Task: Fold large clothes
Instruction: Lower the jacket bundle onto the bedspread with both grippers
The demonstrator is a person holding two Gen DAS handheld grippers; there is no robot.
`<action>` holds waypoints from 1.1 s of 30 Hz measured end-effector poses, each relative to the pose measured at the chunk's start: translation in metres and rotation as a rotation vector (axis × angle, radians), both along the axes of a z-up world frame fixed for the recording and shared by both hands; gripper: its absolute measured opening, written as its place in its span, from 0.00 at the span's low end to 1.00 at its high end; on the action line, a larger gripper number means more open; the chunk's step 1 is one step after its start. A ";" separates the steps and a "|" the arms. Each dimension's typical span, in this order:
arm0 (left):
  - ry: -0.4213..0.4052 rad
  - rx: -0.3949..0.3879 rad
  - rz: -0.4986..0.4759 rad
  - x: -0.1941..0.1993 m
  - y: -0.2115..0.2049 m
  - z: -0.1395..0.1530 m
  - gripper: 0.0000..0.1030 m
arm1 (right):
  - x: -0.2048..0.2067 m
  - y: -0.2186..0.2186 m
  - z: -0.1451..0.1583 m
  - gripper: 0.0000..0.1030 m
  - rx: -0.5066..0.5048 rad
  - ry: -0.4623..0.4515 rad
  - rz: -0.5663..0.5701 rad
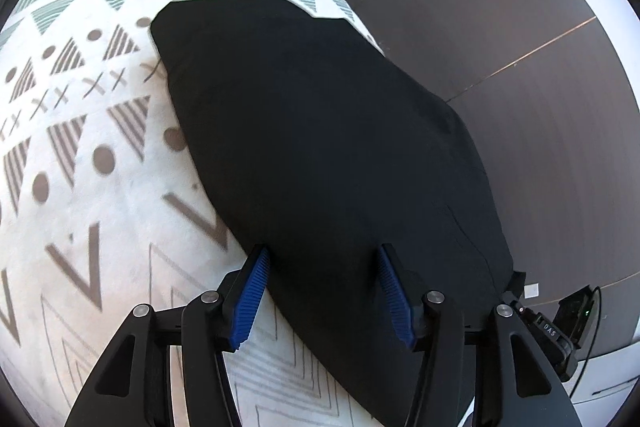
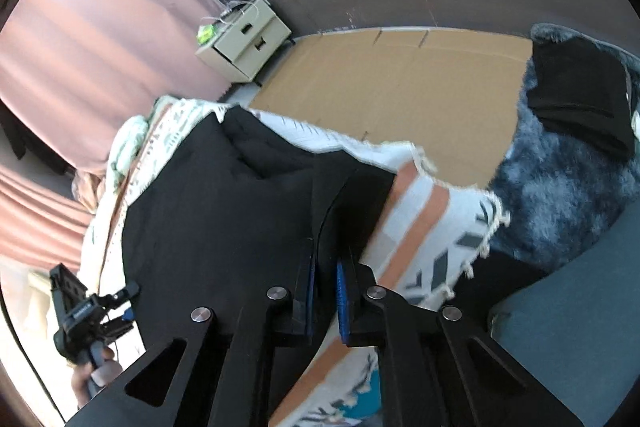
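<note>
Garment (image 1: pixel 320 131): black, smooth, lying as a long folded slab on the blanket; in the left wrist view it runs from 11 o'clock down to 5 o'clock.
Blanket (image 1: pixel 80 155): white with grey and green triangles, dots and crosses; it carries the garment, and its fringed edge shows at 3 o'clock in the right wrist view.
Left gripper (image 1: pixel 323 251): jaws released, blue pads well apart, the garment's near end lying between them; pads not pressing on the cloth.
Right gripper (image 2: pixel 326 267): jaws clenched on a raised fold of the garment; black cloth stands up between the blue pads.
Hand (image 2: pixel 96 379): seen at 8 o'clock in the right wrist view, gripping the left tool's handle.
Floor (image 1: pixel 500 27): dark panels, at 2 o'clock of the garment in the left wrist view.
Drawer unit (image 2: pixel 244 43): pale, two drawers, at 11 o'clock in the right wrist view, wires and a green item on top.
Cardboard (image 2: pixel 380 83): flat sheet beyond the blanket, at 12 o'clock.
Fur rug (image 2: pixel 560 179): grey-blue, at 3 o'clock, a folded black item lying on it.
Curtain (image 2: pixel 100 27): pink, at 10 o'clock.
</note>
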State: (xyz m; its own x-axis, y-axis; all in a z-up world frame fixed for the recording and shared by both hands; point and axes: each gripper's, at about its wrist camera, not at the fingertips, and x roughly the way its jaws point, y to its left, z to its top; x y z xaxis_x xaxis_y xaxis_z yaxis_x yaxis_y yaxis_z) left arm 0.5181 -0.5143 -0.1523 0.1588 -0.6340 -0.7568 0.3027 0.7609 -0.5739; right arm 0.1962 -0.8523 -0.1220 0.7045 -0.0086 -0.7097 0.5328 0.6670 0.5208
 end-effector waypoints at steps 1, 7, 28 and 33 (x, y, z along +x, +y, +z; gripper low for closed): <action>-0.009 0.004 0.003 0.001 -0.001 0.001 0.55 | 0.004 0.000 0.002 0.08 -0.011 0.001 0.001; 0.015 -0.001 0.042 0.006 0.002 0.001 0.58 | 0.022 -0.017 -0.014 0.14 0.020 0.007 -0.023; 0.001 -0.061 0.006 0.030 -0.005 -0.018 0.57 | 0.015 -0.031 -0.042 0.16 0.236 -0.129 -0.011; -0.025 -0.083 -0.028 0.040 -0.017 -0.013 0.55 | -0.007 -0.002 -0.027 0.21 0.132 -0.049 -0.034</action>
